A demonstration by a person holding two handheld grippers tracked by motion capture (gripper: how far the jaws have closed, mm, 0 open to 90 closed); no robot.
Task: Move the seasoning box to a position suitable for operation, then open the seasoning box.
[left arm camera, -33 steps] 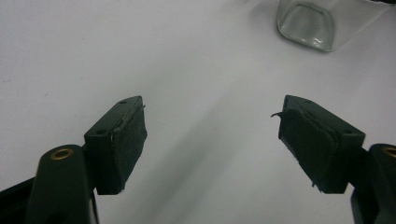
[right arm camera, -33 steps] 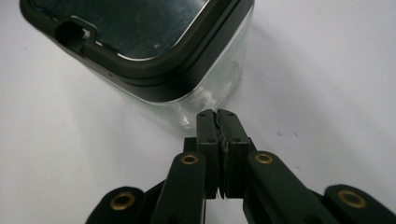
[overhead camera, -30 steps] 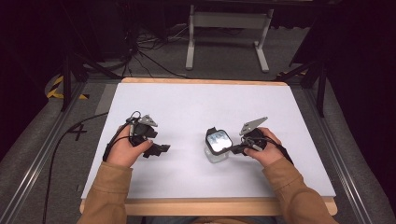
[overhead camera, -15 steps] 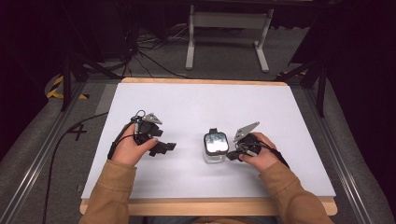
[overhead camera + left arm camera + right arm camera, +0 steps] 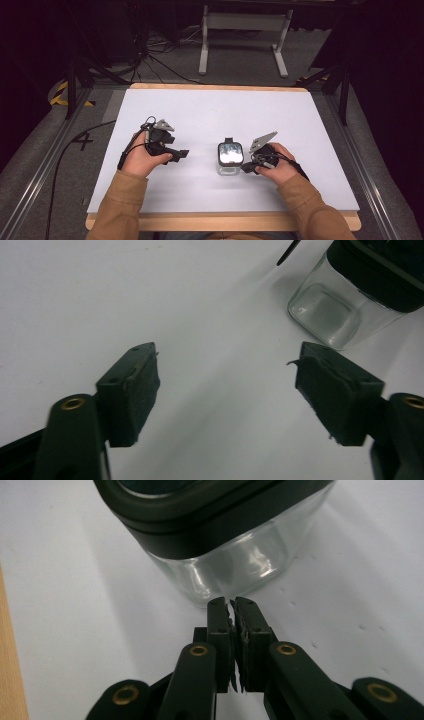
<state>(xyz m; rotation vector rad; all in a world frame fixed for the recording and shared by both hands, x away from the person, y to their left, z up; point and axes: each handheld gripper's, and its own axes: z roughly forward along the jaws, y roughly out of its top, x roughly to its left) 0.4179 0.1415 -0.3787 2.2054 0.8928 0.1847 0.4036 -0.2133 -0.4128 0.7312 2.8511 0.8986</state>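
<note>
High view: a square clear glass jar (image 5: 230,159) with black lid stands on the white table (image 5: 210,115). Right gripper (image 5: 247,167) jaws are closed on nothing, just beside the jar; left gripper (image 5: 181,154) jaws are wide apart, empty.

Carrying the glass jar (image 5: 230,159) and right gripper (image 5: 248,167) toward the table's (image 5: 200,107) near edge. Left gripper (image 5: 181,154) drifting likewise, slightly.

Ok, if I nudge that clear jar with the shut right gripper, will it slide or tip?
Probably slide: the jar looks squat with a flat square base on the smooth table. It looks empty, so likely light. The right gripper sits low at its wall, which favours sliding.
</note>
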